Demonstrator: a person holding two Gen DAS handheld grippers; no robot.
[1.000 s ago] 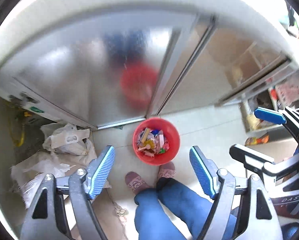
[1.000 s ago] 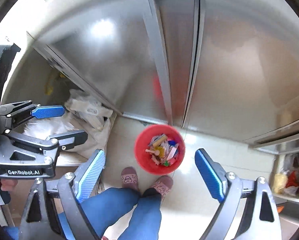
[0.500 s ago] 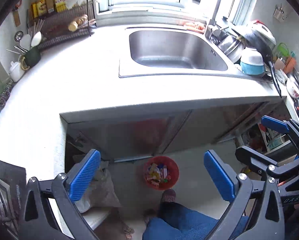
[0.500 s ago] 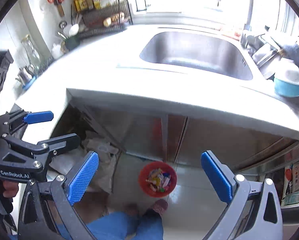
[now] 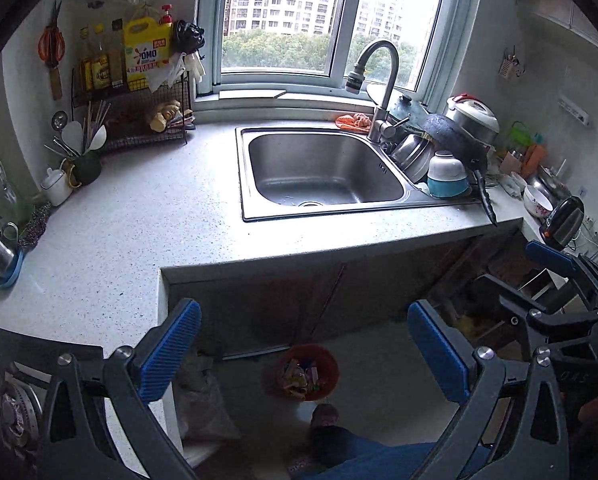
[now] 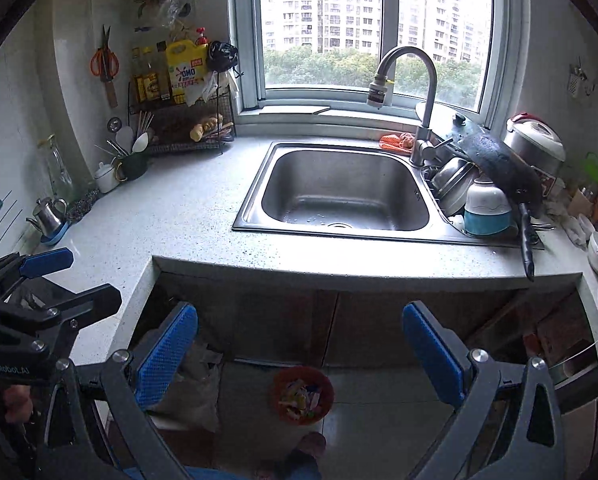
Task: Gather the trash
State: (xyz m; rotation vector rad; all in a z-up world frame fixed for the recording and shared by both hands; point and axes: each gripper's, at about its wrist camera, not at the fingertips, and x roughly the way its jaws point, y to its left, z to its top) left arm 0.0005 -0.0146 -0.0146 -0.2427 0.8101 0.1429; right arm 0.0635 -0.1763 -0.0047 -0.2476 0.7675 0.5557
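Note:
A red bin (image 5: 301, 372) filled with colourful wrappers stands on the floor by the cabinet doors under the sink; it appears too in the right wrist view (image 6: 302, 394). My left gripper (image 5: 305, 348) hangs high above it, open, with nothing between its blue pads. My right gripper (image 6: 299, 350) is open as well and holds nothing. Each gripper shows at the edge of the other's view: the right one (image 5: 559, 280) at the right, the left one (image 6: 39, 280) at the left. A person's blue trouser legs (image 5: 363, 452) and slipper stand beside the bin.
A speckled grey counter (image 5: 139, 220) wraps around a steel sink (image 5: 323, 172) with a curved tap (image 5: 375, 80). Stacked pots, a pan and bowls (image 5: 447, 152) sit to the sink's right. A wire rack with bottles (image 5: 135, 92) stands at the back left. Plastic bags (image 5: 203, 400) lie on the floor left of the bin.
Both grippers have risen from just above the bin to counter height and tilted upward, so the sink, counter and window came into view. The bin now looks small and far below. Both jaws have spread wider.

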